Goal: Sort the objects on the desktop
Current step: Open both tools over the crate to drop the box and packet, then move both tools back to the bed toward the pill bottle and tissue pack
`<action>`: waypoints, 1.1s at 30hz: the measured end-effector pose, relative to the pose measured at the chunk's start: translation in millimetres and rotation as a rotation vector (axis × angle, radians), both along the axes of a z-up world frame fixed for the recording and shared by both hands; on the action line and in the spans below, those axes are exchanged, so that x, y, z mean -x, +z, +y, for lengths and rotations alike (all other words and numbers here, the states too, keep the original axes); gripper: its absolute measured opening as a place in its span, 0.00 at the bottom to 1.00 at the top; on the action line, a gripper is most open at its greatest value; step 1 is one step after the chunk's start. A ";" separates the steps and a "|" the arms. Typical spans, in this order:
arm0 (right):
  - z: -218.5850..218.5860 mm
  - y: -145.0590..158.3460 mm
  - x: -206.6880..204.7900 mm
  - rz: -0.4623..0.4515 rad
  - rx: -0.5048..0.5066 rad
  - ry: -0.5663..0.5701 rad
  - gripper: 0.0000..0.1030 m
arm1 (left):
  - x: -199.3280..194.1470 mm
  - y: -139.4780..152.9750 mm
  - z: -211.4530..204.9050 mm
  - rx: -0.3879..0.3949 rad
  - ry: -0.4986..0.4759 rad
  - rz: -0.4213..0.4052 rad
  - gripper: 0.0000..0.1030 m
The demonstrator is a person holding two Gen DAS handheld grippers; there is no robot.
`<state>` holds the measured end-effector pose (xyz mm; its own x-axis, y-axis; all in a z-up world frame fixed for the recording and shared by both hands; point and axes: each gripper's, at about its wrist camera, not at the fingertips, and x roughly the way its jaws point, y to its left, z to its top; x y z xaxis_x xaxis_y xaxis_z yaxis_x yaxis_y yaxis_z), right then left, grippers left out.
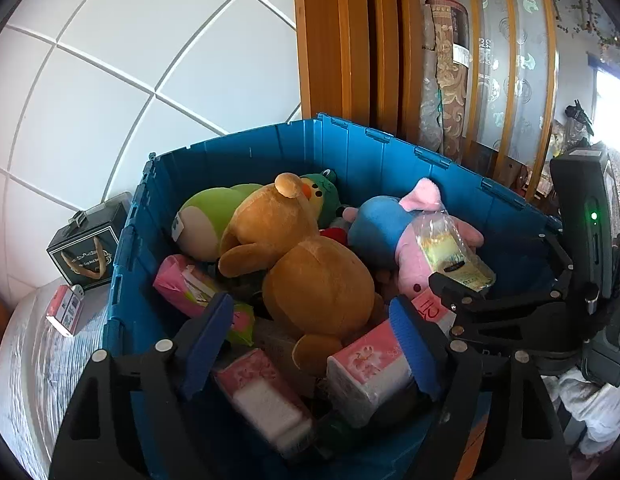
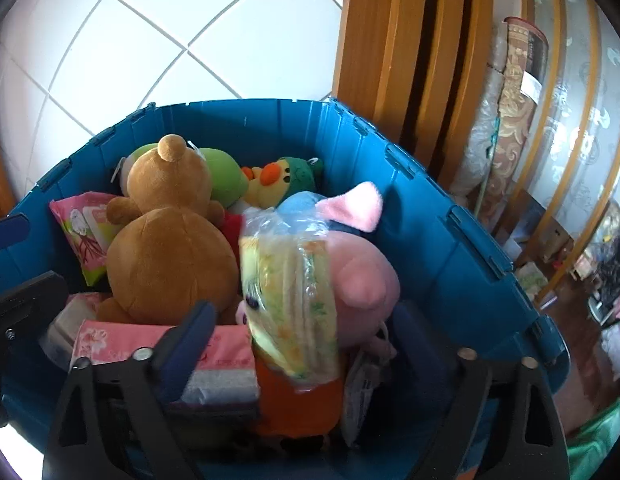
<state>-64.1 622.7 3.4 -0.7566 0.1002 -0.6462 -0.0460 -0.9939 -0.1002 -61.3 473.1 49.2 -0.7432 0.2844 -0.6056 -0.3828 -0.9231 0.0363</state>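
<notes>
A clear plastic packet of yellow-green tissues [image 2: 292, 312] lies on a pink plush pig [image 2: 361, 280] inside a large blue plastic crate [image 2: 441, 232]. In the right wrist view the packet sits at centre, between the jaws of the right gripper [image 2: 306, 326], which stand wide apart with neither blue pad pressing on it. At ten o'clock from the packet lies a brown plush bear [image 2: 170, 248], and beyond it at twelve o'clock a green plush toy [image 2: 226, 176] and a yellow plush duck in a green hood [image 2: 286, 180].

In the left wrist view the left gripper [image 1: 306, 332] hangs over the crate's near side, jaws apart and holding nothing, above a pink floral tissue pack [image 1: 369, 364]. At nine o'clock, outside the crate, stands a small black gift bag [image 1: 86, 248].
</notes>
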 end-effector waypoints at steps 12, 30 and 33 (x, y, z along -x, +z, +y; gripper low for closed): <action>-8.0 33.4 -26.3 0.121 0.039 -0.022 1.00 | -20.3 24.7 -56.0 -0.054 0.072 0.124 0.88; -293.1 106.6 -58.7 0.356 0.069 0.162 1.00 | -8.5 -7.3 -381.9 -0.173 0.279 0.079 0.89; -361.2 95.7 -34.1 0.308 0.071 0.180 1.00 | 0.6 -23.3 -446.2 -0.142 0.331 0.034 0.89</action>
<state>-30.0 261.5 99.1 -0.9183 -0.0891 -0.3857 0.1128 -0.9928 -0.0392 -62.0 26.9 25.9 -0.8279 0.1048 -0.5510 -0.0634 -0.9936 -0.0937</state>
